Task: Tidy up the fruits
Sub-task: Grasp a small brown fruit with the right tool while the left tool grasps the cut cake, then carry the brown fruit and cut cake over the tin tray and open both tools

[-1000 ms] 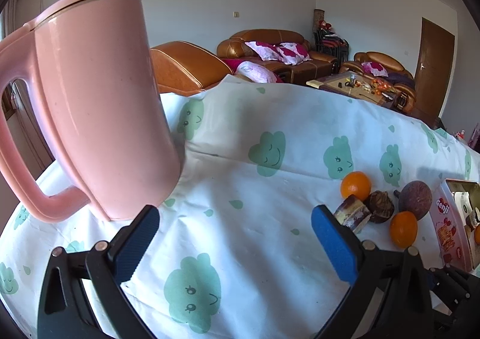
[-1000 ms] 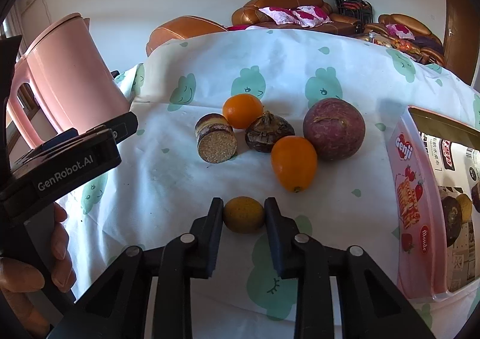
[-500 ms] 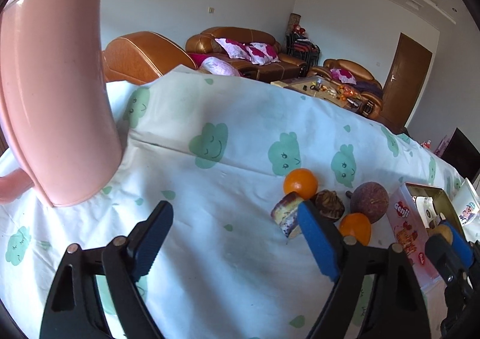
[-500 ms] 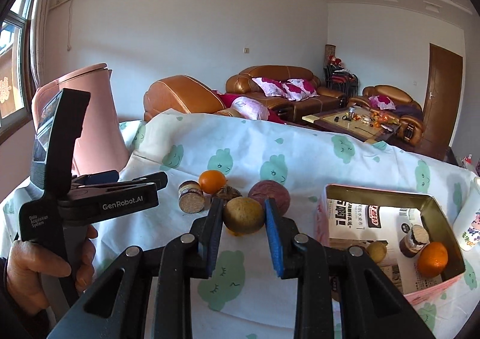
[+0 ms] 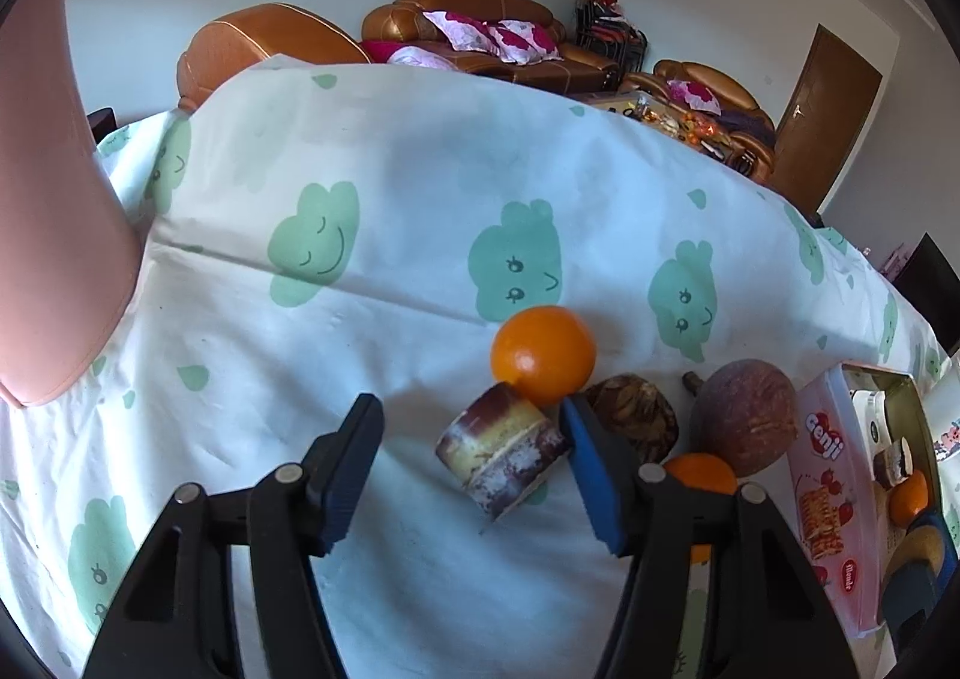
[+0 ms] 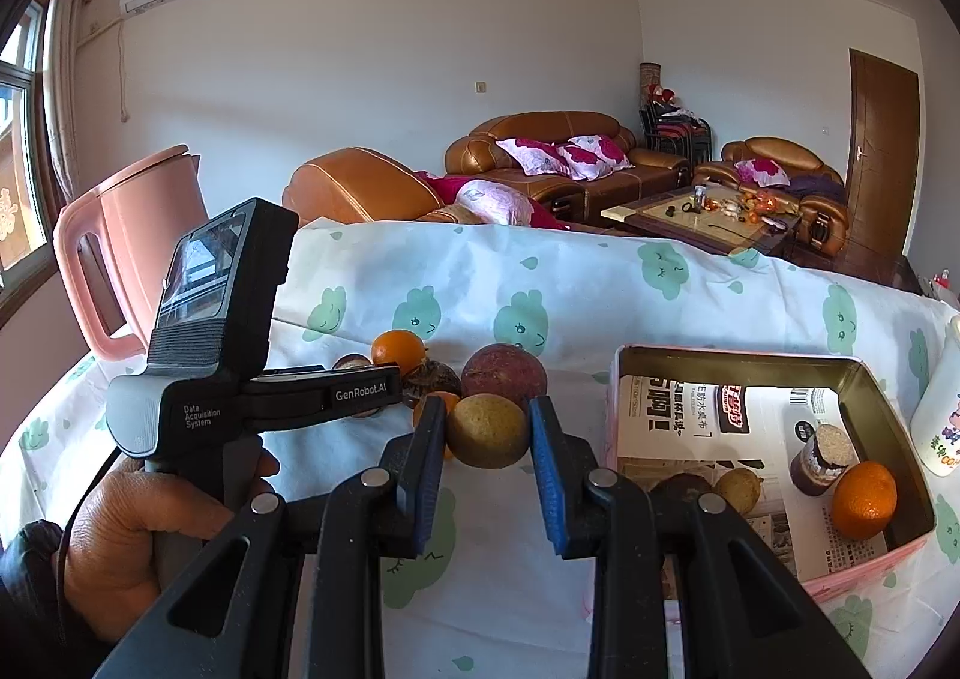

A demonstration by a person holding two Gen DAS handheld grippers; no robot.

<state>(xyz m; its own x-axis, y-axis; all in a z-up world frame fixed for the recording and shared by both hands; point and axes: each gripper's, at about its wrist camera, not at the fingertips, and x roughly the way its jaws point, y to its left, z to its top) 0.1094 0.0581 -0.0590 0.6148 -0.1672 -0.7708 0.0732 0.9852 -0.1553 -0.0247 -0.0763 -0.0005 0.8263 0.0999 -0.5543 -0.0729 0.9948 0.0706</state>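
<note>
A short purple-brown sugar cane piece (image 5: 501,454) lies on the cloud-print cloth between the fingers of my left gripper (image 5: 474,469). Its jaws are closing: the right pad is at the piece's edge and the left pad is still apart from it. Just behind lie an orange (image 5: 543,352), a dark brown fruit (image 5: 633,415), a purple passion fruit (image 5: 744,418) and a second orange (image 5: 699,472). My right gripper (image 6: 487,433) is shut on a yellow-brown round fruit (image 6: 489,430), held in the air left of the pink tin box (image 6: 738,355).
The tin holds an orange (image 6: 864,499), a cane piece (image 6: 822,457) and two more fruits on printed paper. A pink jug (image 6: 132,247) stands at the table's left end. A white cup (image 6: 942,409) stands right of the tin. A hand (image 6: 138,529) grips the left tool.
My left gripper moved right and down over the cane piece and its jaws narrowed. My right gripper lifted the yellow-brown fruit off the cloth and carried it toward the tin.
</note>
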